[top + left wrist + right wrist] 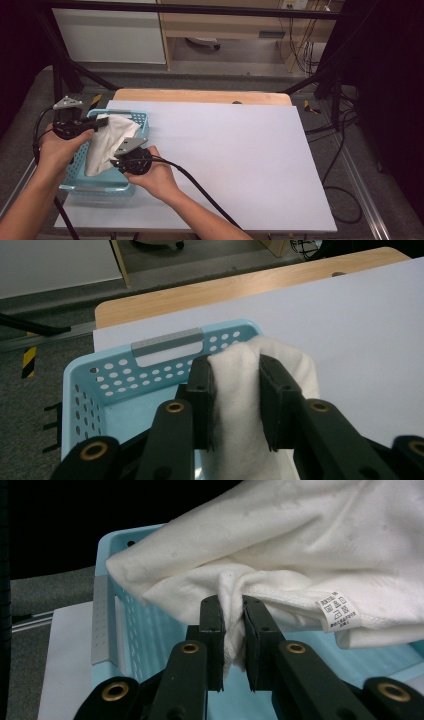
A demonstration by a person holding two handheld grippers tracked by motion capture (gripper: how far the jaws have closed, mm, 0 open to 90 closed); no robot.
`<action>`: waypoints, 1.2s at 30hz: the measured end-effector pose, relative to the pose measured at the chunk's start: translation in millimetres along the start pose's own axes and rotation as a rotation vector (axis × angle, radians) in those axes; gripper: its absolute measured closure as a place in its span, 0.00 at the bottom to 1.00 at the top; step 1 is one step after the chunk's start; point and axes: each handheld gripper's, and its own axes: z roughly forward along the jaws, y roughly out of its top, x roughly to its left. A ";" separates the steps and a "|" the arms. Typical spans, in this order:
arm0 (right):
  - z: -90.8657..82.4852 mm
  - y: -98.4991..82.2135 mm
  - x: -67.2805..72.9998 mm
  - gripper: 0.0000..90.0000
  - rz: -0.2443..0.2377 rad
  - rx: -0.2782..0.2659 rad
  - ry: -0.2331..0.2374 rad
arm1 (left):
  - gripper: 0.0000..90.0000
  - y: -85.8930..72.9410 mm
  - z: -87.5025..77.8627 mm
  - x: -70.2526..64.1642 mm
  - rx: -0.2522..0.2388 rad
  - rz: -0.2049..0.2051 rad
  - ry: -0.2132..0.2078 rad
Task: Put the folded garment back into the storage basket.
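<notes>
A white cloth (107,140) hangs over a light blue perforated basket (95,186) at the table's left side. My left gripper (102,121) is shut on a thick fold of the cloth (235,390) above the basket's far end (165,370). My right gripper (116,161) is shut on a bunched hem of the cloth (232,605) nearer the front, over the basket (145,630). A small care label (340,611) shows on the hem. The cloth is stretched between the two grippers and partly lifted.
A large white sheet (225,165) covers the wooden table (200,96). Black cables (200,190) trail from the grippers across the sheet. Black frame bars (65,65) stand at the back corners, and grey floor lies on the left beside the basket.
</notes>
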 end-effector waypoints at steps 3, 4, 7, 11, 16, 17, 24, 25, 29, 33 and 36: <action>0.9 -0.5 -0.3 0.90 -0.004 0.003 0.001 | 0.77 -0.5 0.3 0.2 0.001 -0.001 0.001; 1.2 -0.6 -0.2 0.90 -0.004 0.004 0.001 | 0.77 -0.8 0.6 0.5 0.002 -0.002 0.000; 2.4 -1.1 -0.2 0.90 -0.004 0.008 0.000 | 0.77 -2.5 2.0 1.9 0.006 -0.006 0.004; 3.5 -1.8 -0.4 0.90 -0.003 0.014 0.001 | 0.77 -5.4 4.1 4.2 0.011 -0.015 0.003; 5.3 -2.8 -1.3 0.90 -0.006 0.024 0.002 | 0.77 -8.2 6.6 5.5 0.011 -0.022 0.002; 5.8 -3.3 -1.4 0.90 -0.005 0.028 0.002 | 0.77 -8.7 7.0 6.0 0.016 -0.019 0.002; 10.2 -5.1 -2.7 0.90 0.003 0.047 -0.005 | 0.77 -11.7 12.0 8.4 0.019 -0.027 0.002; 11.0 -5.2 -3.3 0.90 0.006 0.052 -0.009 | 0.77 -11.8 12.8 9.3 0.020 -0.030 0.002; 14.2 -3.4 -5.9 0.90 0.004 0.062 -0.014 | 0.77 -12.4 15.9 13.2 0.021 -0.039 0.004; 20.7 -1.6 -7.4 0.77 0.034 0.089 -0.024 | 0.72 -15.0 25.2 17.1 0.029 -0.046 0.006; 22.1 -1.3 -5.2 0.58 0.067 0.097 -0.020 | 0.58 -19.2 33.1 19.1 0.029 -0.053 0.036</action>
